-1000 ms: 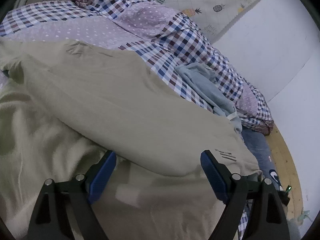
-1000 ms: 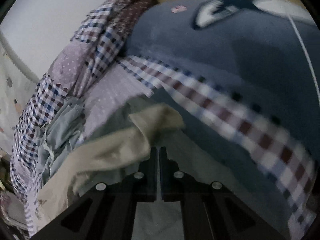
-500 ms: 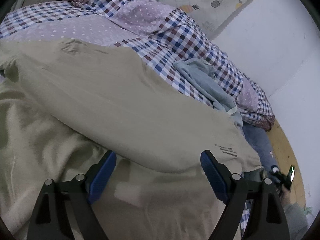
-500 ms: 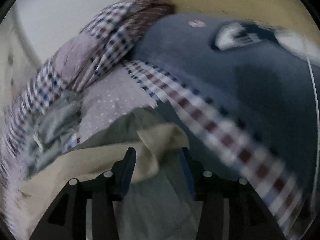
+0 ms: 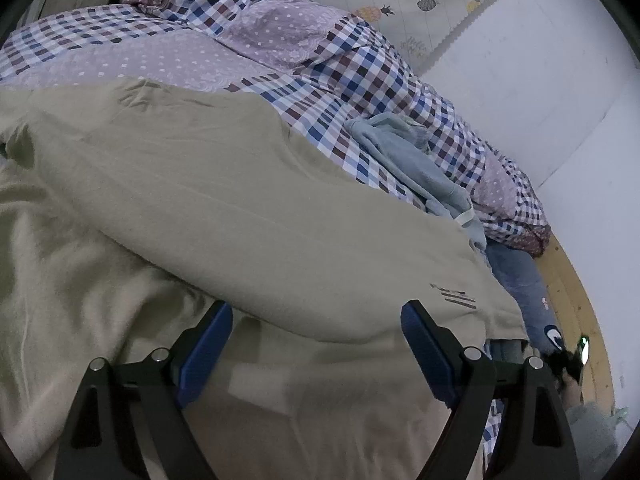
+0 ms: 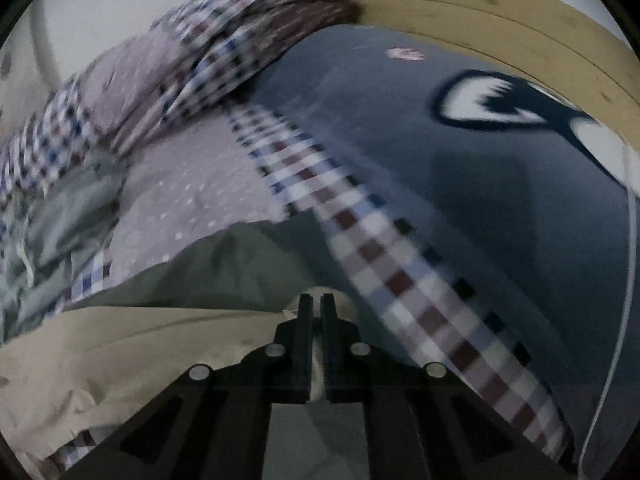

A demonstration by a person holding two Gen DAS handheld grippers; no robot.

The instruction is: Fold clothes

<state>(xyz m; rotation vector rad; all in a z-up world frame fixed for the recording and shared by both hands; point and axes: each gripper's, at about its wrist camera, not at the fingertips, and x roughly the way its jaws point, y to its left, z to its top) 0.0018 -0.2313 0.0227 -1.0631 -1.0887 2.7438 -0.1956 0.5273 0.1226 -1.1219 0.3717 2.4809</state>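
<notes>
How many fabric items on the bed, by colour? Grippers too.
Beige garment: 1
Light blue-grey garment: 1
Checked and dotted purple quilt: 1
Dark blue sheet with a cartoon print: 1
Grippers: 2, the left gripper open, the right gripper shut on a beige fold
Total: 4 fabric items, 2 grippers

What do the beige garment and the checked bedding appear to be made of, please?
Beige garment: probably soft matte knit, perhaps cotton jersey; it drapes in smooth creases, fuzzier on its lower layer. Checked bedding: apparently thin woven cotton, matte, with a crisp printed check and dotted patches.
</notes>
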